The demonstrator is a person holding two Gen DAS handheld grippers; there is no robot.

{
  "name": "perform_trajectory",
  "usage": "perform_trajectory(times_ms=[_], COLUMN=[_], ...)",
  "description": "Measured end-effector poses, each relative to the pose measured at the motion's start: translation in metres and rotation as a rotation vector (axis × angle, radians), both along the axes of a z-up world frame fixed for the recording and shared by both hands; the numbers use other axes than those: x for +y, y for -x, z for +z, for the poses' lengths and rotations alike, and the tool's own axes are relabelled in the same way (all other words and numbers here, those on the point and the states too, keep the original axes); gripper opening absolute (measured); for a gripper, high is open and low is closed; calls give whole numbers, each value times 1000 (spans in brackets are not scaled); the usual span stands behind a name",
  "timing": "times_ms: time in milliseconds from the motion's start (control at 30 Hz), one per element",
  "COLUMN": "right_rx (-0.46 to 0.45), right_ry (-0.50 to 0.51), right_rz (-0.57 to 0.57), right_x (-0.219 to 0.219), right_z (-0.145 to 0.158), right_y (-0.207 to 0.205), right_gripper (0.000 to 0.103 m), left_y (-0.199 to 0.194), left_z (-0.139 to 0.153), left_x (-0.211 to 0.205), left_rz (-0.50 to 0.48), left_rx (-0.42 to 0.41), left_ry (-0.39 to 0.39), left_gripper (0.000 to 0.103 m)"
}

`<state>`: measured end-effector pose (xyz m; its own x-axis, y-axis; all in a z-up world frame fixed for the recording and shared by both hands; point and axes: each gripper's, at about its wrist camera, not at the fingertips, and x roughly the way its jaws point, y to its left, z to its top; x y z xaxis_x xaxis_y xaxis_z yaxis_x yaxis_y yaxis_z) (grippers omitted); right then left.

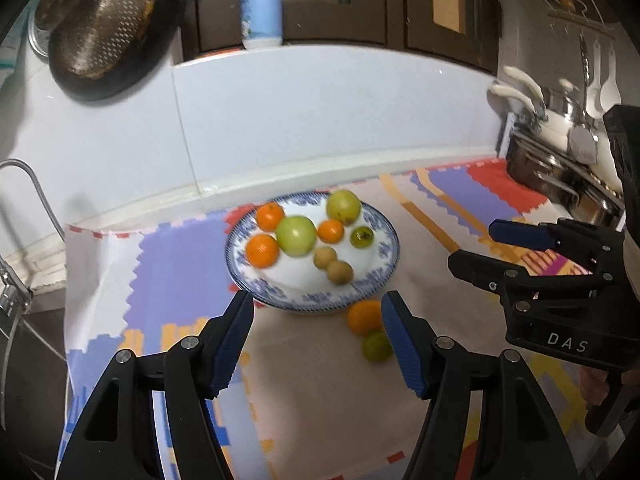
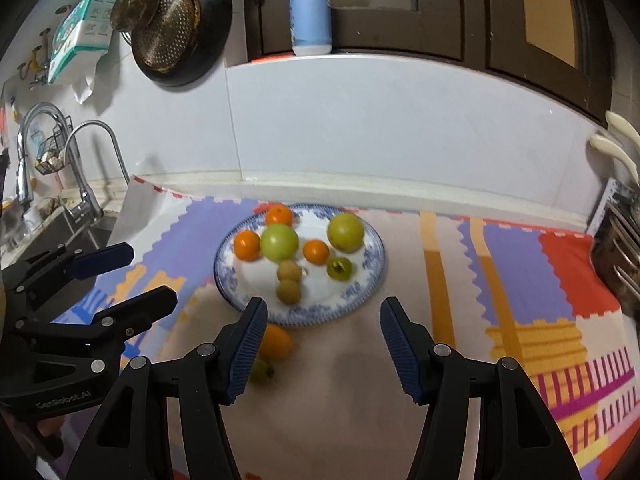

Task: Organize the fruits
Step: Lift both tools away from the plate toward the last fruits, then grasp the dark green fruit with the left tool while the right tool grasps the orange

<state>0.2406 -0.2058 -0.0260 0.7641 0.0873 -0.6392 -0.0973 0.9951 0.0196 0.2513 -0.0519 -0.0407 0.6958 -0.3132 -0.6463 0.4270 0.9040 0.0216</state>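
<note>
Blue-and-white plate (image 1: pixel 384 276) near the back edge of the tabletop (image 1: pixel 328 392), on a patterned mat (image 1: pixel 168 264). On plate: three oranges (image 1: pixel 262 251), large green apple (image 1: pixel 296 235), yellow-green apple (image 1: pixel 343 206), small dark-green fruit (image 1: pixel 362 237), two small tan fruits (image 1: pixel 325 257) touching each other.

Off plate, just beside its front rim: loose orange (image 1: pixel 363 317) and small green fruit (image 1: pixel 376 346), touching, both on bare mat.

Left claw (image 1: pixel 316 344) released, nothing between pads, hovering over mat in front of plate; loose pair sits just inside its right finger in the left wrist view. No earlier picture to compare.

Right claw (image 2: pixel 320 348) released too, empty, angled down toward plate's front rim; loose orange (image 2: pixel 276 342) partly hidden behind its left finger, small green fruit (image 2: pixel 262 370) below it.

Each claw visible from the other's camera: right claw (image 1: pixel 472 244) toward the right edge, left claw (image 2: pixel 152 276) toward the left edge; both well apart from the plate (image 2: pixel 360 296).

Bottle (image 1: pixel 261 4) on ledge behind the back edge. Faucet (image 2: pixel 84 168) and sink beyond the left edge.
</note>
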Motion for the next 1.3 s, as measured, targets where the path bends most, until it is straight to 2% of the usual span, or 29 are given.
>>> perform_trajectory(times_ms=[433,667,867,1133,1300], right_rx=[115,157,173,179,178], right_ry=[-28,-30,-30,-33,-32], right_rz=[-48,-54,-56,-48,-46], right_x=[-28,-34,-35,-34,-32], right_z=[-44,-62,-68,-69,-69], right_y=[10,10,7,3,2], right_gripper=[60,60,60,60,60], left_y=[-10,-17,-25,-29,-28], left_z=[-55,-72,-81,-82,-80], left_x=[-33,-44,-52,-54,-50], left_rz=[-60,-67,-71,-79,-82], left_rx=[167,195,211,227,222], left_ry=[-23,-58,-75,-57,-44], left_gripper=[65,65,56,29,29])
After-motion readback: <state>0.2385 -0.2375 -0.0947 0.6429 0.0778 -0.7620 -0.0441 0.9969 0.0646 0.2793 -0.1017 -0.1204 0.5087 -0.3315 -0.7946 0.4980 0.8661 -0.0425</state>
